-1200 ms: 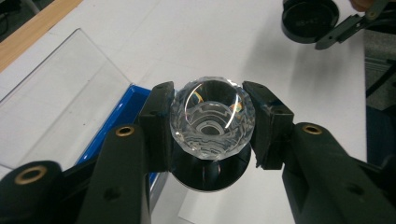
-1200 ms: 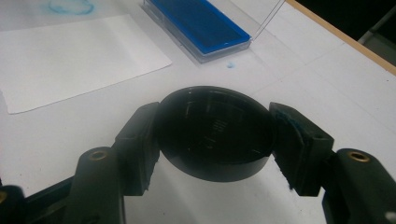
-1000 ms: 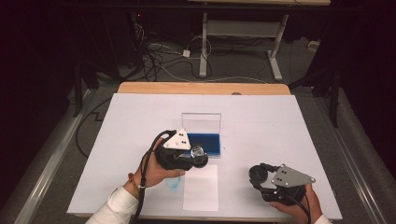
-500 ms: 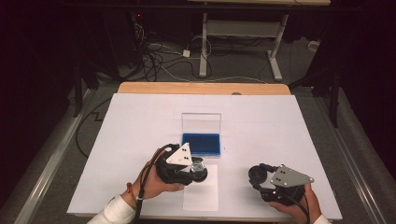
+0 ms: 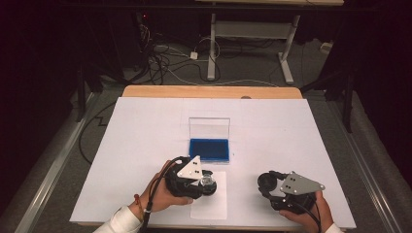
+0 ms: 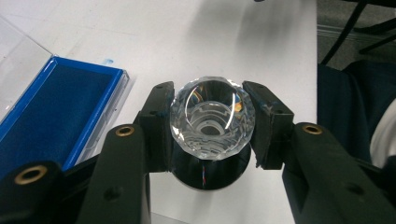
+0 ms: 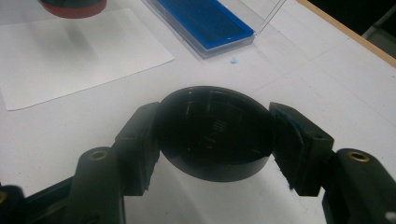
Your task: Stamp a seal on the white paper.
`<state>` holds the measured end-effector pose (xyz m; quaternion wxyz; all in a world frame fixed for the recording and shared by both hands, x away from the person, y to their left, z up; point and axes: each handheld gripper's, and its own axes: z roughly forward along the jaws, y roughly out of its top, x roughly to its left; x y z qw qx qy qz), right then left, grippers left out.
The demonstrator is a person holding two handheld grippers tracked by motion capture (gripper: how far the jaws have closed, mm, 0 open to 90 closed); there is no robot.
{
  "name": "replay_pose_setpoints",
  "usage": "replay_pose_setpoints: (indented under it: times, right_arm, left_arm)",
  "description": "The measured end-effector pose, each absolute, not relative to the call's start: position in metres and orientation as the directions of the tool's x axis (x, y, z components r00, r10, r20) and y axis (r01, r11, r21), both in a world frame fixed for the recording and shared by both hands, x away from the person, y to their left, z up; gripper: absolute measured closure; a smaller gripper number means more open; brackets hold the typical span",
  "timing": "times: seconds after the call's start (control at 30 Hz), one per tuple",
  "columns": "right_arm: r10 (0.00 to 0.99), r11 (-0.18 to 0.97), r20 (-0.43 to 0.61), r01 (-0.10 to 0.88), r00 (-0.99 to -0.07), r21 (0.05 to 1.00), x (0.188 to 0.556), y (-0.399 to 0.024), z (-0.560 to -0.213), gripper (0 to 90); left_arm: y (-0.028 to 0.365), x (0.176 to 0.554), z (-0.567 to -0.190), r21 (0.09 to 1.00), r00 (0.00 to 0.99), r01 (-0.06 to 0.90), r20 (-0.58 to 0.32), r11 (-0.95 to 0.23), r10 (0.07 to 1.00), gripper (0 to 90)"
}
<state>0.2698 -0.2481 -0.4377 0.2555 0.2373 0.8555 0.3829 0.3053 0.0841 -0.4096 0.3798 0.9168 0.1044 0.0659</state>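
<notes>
While the left gripper [image 6: 212,126] clamps a crystal ball [image 6: 212,119] and the right gripper [image 7: 215,140] clamps a black cap [image 7: 215,130], the fitting step appears in hand (blue case [image 5: 210,149] lies open), calling for close alignment.

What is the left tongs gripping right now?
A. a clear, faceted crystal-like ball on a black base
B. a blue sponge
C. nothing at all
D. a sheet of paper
A: in the left gripper view the left tongs are clamped on both sides of a clear faceted ball sitting on a black base, beside the open blue-lined case.
</notes>
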Motion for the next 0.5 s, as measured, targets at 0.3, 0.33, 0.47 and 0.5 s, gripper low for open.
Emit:
replay_pose_setpoints:
  times: [0.3, 0.33, 0.47, 0.5]
  right_arm:
    - [0.6, 0.597, -0.258, 0.21, -0.757, 0.775, 0.269, -0.248, -0.438, 37.7]
    - [0.6, 0.597, -0.257, 0.21, -0.757, 0.775, 0.269, -0.248, -0.438, 37.7]
    - [0.599, 0.597, -0.257, 0.209, -0.758, 0.775, 0.269, -0.248, -0.438, 37.8]
    - [0.6, 0.597, -0.258, 0.21, -0.758, 0.774, 0.269, -0.248, -0.438, 37.7]
  left_arm:
    - [0.078, 0.305, -0.422, 0.693, 0.972, 0.15, 0.029, -0.705, 0.235, 54.9]
    - [0.078, 0.305, -0.423, 0.689, 0.972, 0.15, 0.028, -0.709, 0.233, 54.8]
    - [0.077, 0.305, -0.426, 0.686, 0.973, 0.152, 0.021, -0.712, 0.228, 54.8]
    - [0.076, 0.305, -0.427, 0.683, 0.973, 0.151, 0.024, -0.715, 0.228, 54.8]
